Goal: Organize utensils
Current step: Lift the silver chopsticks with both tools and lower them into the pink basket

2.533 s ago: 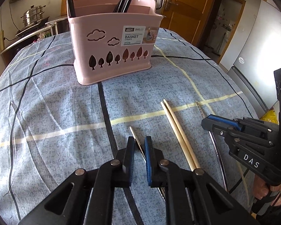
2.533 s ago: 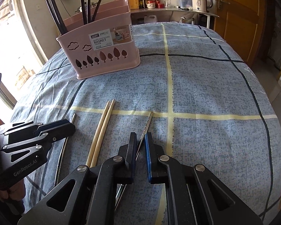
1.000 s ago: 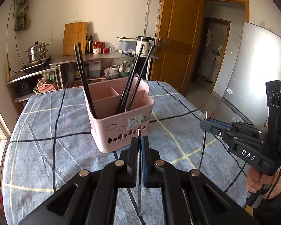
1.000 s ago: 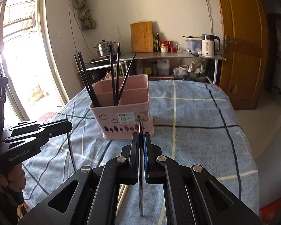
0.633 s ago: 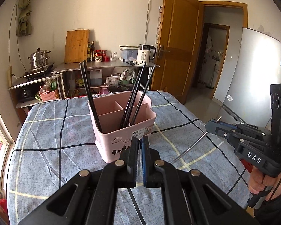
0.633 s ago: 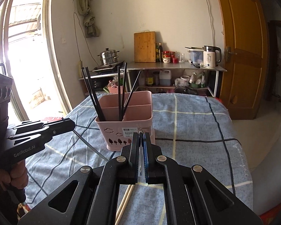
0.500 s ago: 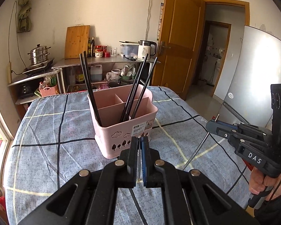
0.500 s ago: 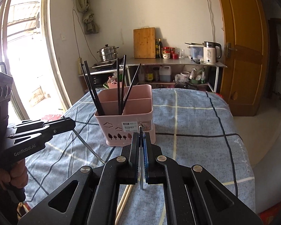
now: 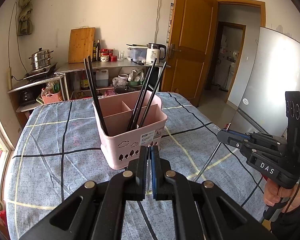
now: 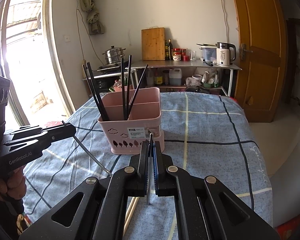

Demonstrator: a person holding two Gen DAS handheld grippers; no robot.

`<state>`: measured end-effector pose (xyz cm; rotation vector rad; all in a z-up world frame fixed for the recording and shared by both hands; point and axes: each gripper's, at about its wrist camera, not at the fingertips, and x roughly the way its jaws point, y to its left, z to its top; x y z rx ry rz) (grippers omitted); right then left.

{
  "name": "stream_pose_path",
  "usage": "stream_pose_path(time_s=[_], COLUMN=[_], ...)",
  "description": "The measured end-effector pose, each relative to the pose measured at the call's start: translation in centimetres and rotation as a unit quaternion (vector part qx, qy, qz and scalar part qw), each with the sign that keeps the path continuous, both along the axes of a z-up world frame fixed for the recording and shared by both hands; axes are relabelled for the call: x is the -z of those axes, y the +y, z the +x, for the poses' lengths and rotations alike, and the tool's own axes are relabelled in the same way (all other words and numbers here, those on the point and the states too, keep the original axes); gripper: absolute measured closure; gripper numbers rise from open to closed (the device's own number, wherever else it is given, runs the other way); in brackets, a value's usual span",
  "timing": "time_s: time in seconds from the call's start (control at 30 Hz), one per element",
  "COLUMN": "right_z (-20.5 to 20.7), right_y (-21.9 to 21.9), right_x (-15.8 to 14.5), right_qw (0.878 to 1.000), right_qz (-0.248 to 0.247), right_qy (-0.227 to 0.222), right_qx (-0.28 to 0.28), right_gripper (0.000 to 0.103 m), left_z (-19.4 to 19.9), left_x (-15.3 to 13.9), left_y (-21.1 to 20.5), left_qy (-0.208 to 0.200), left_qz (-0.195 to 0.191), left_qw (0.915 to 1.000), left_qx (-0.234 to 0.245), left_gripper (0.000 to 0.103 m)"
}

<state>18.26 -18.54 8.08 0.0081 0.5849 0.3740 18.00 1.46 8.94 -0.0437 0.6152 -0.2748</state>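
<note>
A pink utensil basket (image 9: 130, 140) with several black chopsticks (image 9: 94, 92) standing in it sits mid-table; it also shows in the right wrist view (image 10: 130, 132). My left gripper (image 9: 148, 150) is shut on a metal chopstick (image 10: 90, 152) and held above the table in front of the basket. My right gripper (image 10: 150, 146) is shut on another metal chopstick (image 9: 210, 160), which hangs tilted below the jaws. A pair of wooden chopsticks (image 10: 131, 208) lies on the cloth, mostly hidden by my right gripper.
The table (image 9: 50, 160) has a blue checked cloth. Behind it stand a steel shelf with a kettle (image 9: 155, 54), a cutting board (image 9: 81, 45) and a steamer pot (image 9: 41, 59). A wooden door (image 9: 190, 50) and a fridge (image 9: 270, 80) are on the right.
Both grippers closed on metal chopsticks lying on the cloth and lifted them well above the table. In the last half second both have moved slightly closer to the basket.
</note>
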Motion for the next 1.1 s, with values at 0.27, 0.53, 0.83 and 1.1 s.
stream_pose_path(time_s=[0.27, 0.53, 0.83, 1.1], right_z=[-0.7, -0.7, 0.2, 1.1], right_y=[0.2, 1.0, 2.5, 4.1], right_x=[-1.5, -2.7, -4.4, -6.3], right_qw=[1.0, 0.999, 0.998, 0.994], right_qz=[-0.002, -0.005, -0.006, 0.01], right_qy=[-0.022, -0.036, -0.054, -0.087], right_qx=[-0.007, -0.02, -0.04, -0.063], right_gripper=[0.099, 0.099, 0.099, 0.099], left_z=[-0.4, -0.1, 1.5, 3.0], left_x=[-1.0, -2.5, -4.6, -7.5], left_y=[0.8, 1.5, 1.7, 2.1], left_qy=[-0.004, -0.006, -0.013, -0.035], left_qz=[-0.007, -0.008, -0.005, -0.006], left_qw=[1.0, 1.0, 0.9999, 0.9993], left_qx=[0.002, 0.002, 0.006, 0.01], left_gripper=[0.099, 0.099, 0.099, 0.099])
